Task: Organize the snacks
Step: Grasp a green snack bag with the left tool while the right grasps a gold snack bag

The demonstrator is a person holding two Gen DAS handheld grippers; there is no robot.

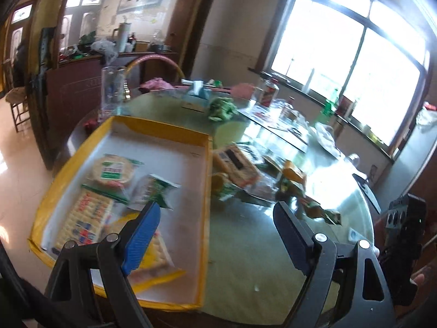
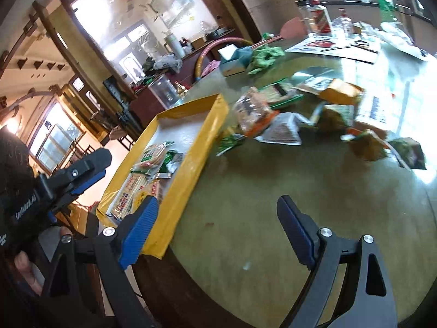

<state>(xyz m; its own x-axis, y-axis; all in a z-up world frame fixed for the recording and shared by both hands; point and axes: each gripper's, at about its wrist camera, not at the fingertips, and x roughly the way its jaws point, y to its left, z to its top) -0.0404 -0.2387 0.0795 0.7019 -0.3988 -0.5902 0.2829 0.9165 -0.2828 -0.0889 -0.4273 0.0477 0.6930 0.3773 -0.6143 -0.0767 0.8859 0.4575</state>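
Observation:
A yellow-rimmed tray (image 1: 207, 191) lies on the round glass-topped table (image 1: 245, 246) and holds several snack packets, among them a round cracker pack (image 1: 114, 169) and a flat biscuit pack (image 1: 84, 218). A loose pile of snack packets (image 1: 240, 169) lies right of the tray. My left gripper (image 1: 218, 216) is open and empty, above the tray's right edge. My right gripper (image 2: 218, 213) is open and empty over the bare table near the front. The tray (image 2: 196, 153) and the pile (image 2: 273, 114) also show in the right wrist view, as does the left gripper (image 2: 92, 164) at the left.
A tall clear glass (image 1: 113, 90) stands behind the tray. A tissue box (image 1: 196, 98) and green cloth (image 1: 221, 108) sit farther back, with bottles (image 2: 316, 16) and papers (image 2: 341, 46) at the far right. The table's front edge (image 2: 169, 273) is close.

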